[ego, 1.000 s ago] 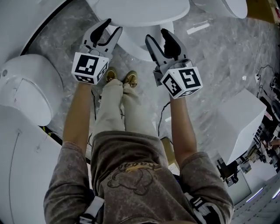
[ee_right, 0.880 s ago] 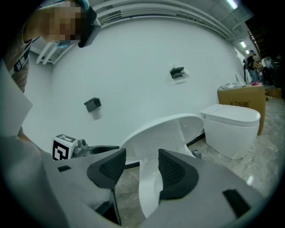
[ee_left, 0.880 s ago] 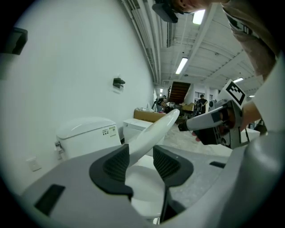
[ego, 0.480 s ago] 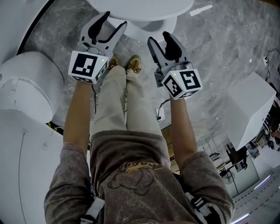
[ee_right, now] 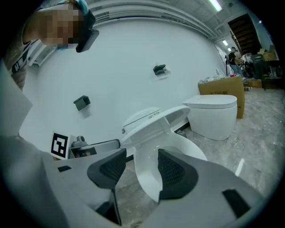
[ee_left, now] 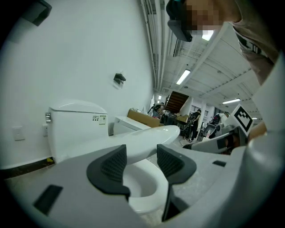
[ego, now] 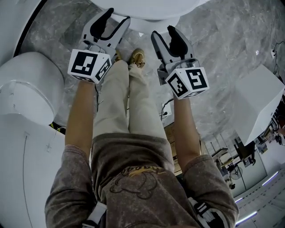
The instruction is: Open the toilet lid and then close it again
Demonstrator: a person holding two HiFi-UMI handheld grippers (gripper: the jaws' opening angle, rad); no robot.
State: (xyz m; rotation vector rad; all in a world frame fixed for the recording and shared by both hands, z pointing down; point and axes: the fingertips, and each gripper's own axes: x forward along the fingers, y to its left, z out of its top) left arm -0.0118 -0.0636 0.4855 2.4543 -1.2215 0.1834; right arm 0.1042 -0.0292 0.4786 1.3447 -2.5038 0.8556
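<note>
head view shows only the toilet (ego: 147, 8) front edge at the top, both grippers near it. left gripper (ego: 116, 18) jaws opening wide, pads not on anything. right gripper (ego: 163, 32) wide, empty. only the gripper views show the lid (ee_left: 142, 140) half raised over the bowl (ee_left: 140, 189), and a second toilet (ee_right: 213, 113) behind.

The toilet (ego: 151, 9) stands directly ahead of my feet (ego: 137, 57). Its lid (ee_left: 147, 136) hangs part-raised over the bowl (ee_left: 142, 187); the cistern (ee_left: 75, 127) sits behind both.

Grey left tongs (ego: 116, 15), empty jaws opening, and right tongs (ego: 163, 31), black pads (ego: 101, 24), marker cubes (ego: 87, 66); mottled grey T-shirt (ego: 133, 178), beige trousers (ego: 120, 102).
</note>
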